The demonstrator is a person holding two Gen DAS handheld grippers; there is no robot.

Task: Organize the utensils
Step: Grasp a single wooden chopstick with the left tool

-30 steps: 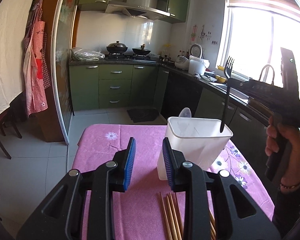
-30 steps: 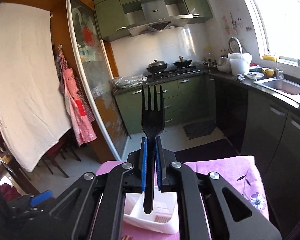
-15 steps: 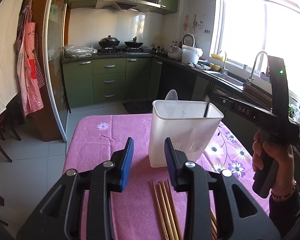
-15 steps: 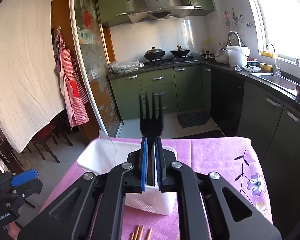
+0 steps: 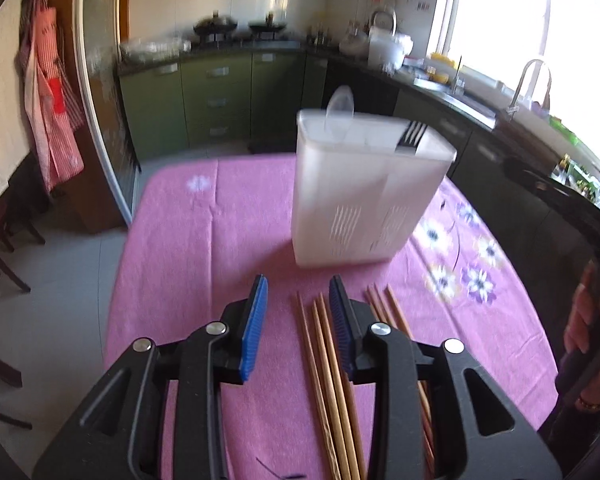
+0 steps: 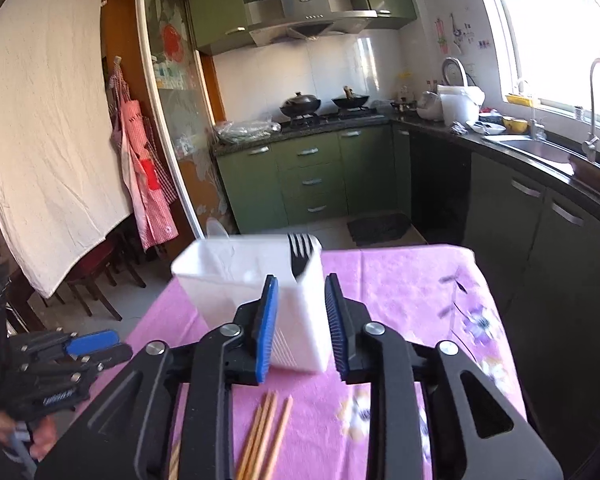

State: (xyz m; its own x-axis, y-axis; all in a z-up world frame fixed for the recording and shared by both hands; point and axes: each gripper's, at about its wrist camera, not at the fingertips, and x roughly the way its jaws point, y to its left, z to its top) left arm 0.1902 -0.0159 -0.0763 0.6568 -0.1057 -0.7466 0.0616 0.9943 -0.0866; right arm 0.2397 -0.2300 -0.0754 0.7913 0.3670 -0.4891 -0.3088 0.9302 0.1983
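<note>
**Claws Clear, Fork Stowed, Chopsticks Pending**

Right claw point(image 6: 300, 324) is spreading its jaws with nothing between the pads; the white holder point(image 6: 252, 280) stands just ahead of it. Left claw point(image 5: 296, 328) has its jaws apart and is not gripping. It hangs over the chopsticks point(image 5: 324, 360), some of which lie in the gap between its pads. No contact with the pads is visible.

**Progress**
- Done: the black fork point(image 6: 300, 252) stands tines-up in the holder, at the end of the rim ahead of the right claw. A pale spoon point(image 5: 340, 108) rises from the far rim, beyond the left claw.
- Left: the chopsticks lie loose on the cloth, below and just short of both claws. One bundle runs between the left claw's pads; another lies just to the right of its right finger. None is in the holder yet.
- Judgement: the task is about midway. Picking up the chopsticks looks like the step in hand, and the left claw is the better placed for it.

**Surface**
A pink floral tablecloth point(image 5: 172, 240) covers the table. The holder stands upright on it, ahead of both claws.

**Room**
- Beyond the table: green kitchen cabinets point(image 6: 312, 176), a stove with two pans and a range hood.
- Right of the claws: a dark counter with sink and tap under a bright window.
- Left: a checked apron point(image 6: 144, 176) and a white sheet.
</note>
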